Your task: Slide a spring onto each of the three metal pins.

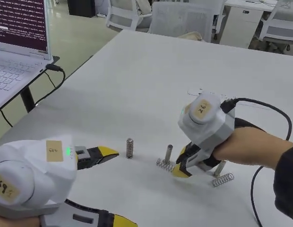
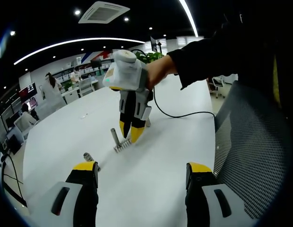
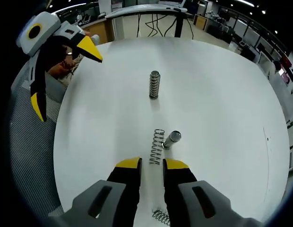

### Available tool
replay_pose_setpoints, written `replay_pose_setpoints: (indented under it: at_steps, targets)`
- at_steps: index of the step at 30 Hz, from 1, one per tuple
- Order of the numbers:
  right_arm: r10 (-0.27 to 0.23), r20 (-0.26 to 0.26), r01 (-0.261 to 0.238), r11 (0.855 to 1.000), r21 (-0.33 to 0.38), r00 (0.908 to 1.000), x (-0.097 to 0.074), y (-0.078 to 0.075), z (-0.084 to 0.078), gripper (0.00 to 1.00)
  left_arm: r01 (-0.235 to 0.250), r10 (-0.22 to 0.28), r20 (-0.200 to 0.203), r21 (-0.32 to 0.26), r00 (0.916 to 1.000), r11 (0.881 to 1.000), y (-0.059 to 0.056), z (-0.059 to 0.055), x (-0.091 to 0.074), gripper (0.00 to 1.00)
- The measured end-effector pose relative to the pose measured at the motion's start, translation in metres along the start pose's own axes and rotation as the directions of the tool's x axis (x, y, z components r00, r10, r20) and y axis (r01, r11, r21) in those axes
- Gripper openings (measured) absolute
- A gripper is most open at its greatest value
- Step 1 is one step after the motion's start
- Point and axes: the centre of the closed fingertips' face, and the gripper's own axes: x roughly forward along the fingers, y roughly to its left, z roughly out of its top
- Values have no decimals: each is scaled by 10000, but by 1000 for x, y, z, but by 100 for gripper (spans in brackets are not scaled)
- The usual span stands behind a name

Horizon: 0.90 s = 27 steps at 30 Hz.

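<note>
Three metal pins stand on the white table (image 1: pixel 137 85). The left pin (image 1: pixel 130 148) (image 3: pixel 154 84) carries a spring. Against the bare middle pin (image 1: pixel 169 153) (image 3: pixel 172 138) (image 2: pixel 115 136) a loose spring (image 1: pixel 164 164) (image 3: pixel 157 145) (image 2: pixel 122 147) lies flat. My right gripper (image 1: pixel 182 169) (image 3: pixel 152 164) is down at this spring, its jaws a narrow gap apart around the near end, wider than the spring. The third pin (image 1: pixel 221 168) stands partly behind that gripper, with another loose spring (image 1: pixel 223 179) (image 3: pixel 160 216) beside it. My left gripper (image 1: pixel 117 187) (image 2: pixel 142 168) is wide open and holds nothing, left of the pins.
A laptop (image 1: pixel 14 47) sits on a side stand at the left, with a cable (image 1: pixel 54 75) hanging by the table's edge. A black cable (image 1: pixel 267 137) trails from the right gripper. Office chairs (image 1: pixel 179 19) stand beyond the far edge.
</note>
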Motion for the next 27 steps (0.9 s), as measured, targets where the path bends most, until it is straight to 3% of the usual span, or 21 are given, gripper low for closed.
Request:
replay_pose_setpoints:
  at_steps: [14,19,27]
  targets:
    - [17,-336,-19,10000,-50,9994,11,1,-5,15,-8,8,-35,-36,10000,10000,1,-2,0,72]
    - [-268,-354,250,9985,-496,9990,11,-3,-5,9,-4,4,-50,-31,10000,10000,1,-2,0,72]
    - [-247,-496,210,9971,-738,9985,9,1,-5,8,31,-31,-110,-12,9999,10000,0,-3,0,72]
